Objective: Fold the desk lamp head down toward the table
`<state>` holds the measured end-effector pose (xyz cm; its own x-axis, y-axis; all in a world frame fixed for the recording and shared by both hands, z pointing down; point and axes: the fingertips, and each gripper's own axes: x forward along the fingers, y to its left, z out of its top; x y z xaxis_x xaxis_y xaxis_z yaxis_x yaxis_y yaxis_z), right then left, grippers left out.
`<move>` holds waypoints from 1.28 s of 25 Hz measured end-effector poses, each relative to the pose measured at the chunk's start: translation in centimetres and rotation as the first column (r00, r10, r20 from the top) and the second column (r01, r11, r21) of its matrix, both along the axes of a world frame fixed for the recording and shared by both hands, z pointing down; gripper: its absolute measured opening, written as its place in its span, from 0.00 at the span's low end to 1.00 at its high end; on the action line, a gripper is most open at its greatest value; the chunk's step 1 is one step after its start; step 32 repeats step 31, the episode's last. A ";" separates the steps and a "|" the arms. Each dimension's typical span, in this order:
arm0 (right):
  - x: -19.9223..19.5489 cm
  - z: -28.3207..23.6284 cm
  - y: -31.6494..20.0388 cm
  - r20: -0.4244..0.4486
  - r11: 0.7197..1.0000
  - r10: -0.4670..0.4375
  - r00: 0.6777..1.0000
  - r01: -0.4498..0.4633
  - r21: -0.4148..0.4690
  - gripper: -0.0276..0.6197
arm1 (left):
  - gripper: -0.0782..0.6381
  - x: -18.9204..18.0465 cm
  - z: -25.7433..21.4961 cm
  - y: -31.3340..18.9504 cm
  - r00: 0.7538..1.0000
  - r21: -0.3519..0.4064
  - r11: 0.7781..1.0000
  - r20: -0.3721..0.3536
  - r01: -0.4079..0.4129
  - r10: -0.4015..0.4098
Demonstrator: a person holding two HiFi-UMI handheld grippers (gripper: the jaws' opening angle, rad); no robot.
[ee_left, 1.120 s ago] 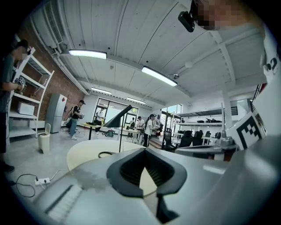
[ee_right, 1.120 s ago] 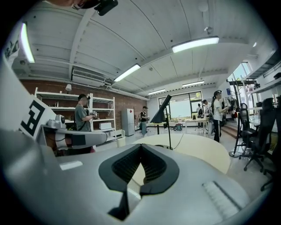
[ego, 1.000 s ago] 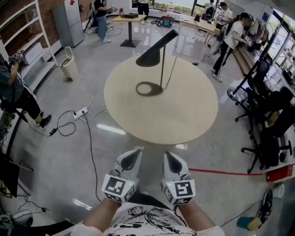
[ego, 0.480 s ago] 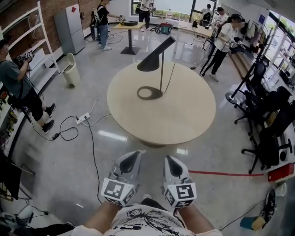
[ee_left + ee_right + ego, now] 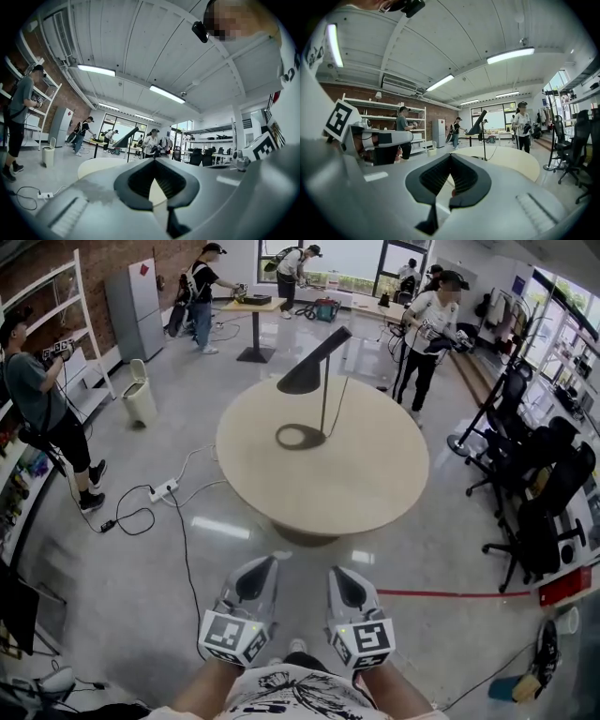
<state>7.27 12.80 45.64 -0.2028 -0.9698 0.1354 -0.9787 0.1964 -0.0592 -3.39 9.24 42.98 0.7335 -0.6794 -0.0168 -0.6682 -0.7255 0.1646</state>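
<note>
The black desk lamp (image 5: 305,376) stands on the far side of the round beige table (image 5: 328,488), its cone head raised and tilted on a thin pole over a ring base. Both grippers hang low by my body, well short of the table's near edge. Left gripper (image 5: 266,562) and right gripper (image 5: 336,571) sit side by side, jaws closed tip to tip, holding nothing. In the left gripper view the lamp (image 5: 124,138) and table (image 5: 99,167) show far beyond the gripper (image 5: 153,159). From the right gripper (image 5: 451,155), the lamp (image 5: 478,125) stands on the table (image 5: 513,161).
Black office chairs (image 5: 548,493) crowd the right side. A power strip with cables (image 5: 164,490) lies on the floor to the left, near a bin (image 5: 141,395) and shelves. A red tape line (image 5: 441,594) crosses the floor at right. Several people stand around the room.
The view has shifted slightly and people in the background have walked. Both grippers stay together near my body, and the lamp's pose is unchanged.
</note>
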 end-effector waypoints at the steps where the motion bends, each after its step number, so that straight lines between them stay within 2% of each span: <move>1: 0.0 -0.2 0.2 -0.010 1.000 -0.001 1.000 0.001 0.004 0.06 | 0.11 0.0 0.0 0.1 1.000 -0.001 1.000 -0.002 -0.003 0.003; 11: -0.7 -1.2 1.7 -0.023 1.000 0.004 1.000 -0.004 0.021 0.05 | 0.11 -0.4 -0.2 1.7 0.999 0.000 0.999 -0.009 -0.033 0.033; 32: -1.5 -1.0 1.1 -0.044 1.000 -0.019 0.999 0.019 0.007 0.06 | 0.11 -0.9 0.1 1.6 1.000 -0.023 0.999 0.000 -0.028 0.028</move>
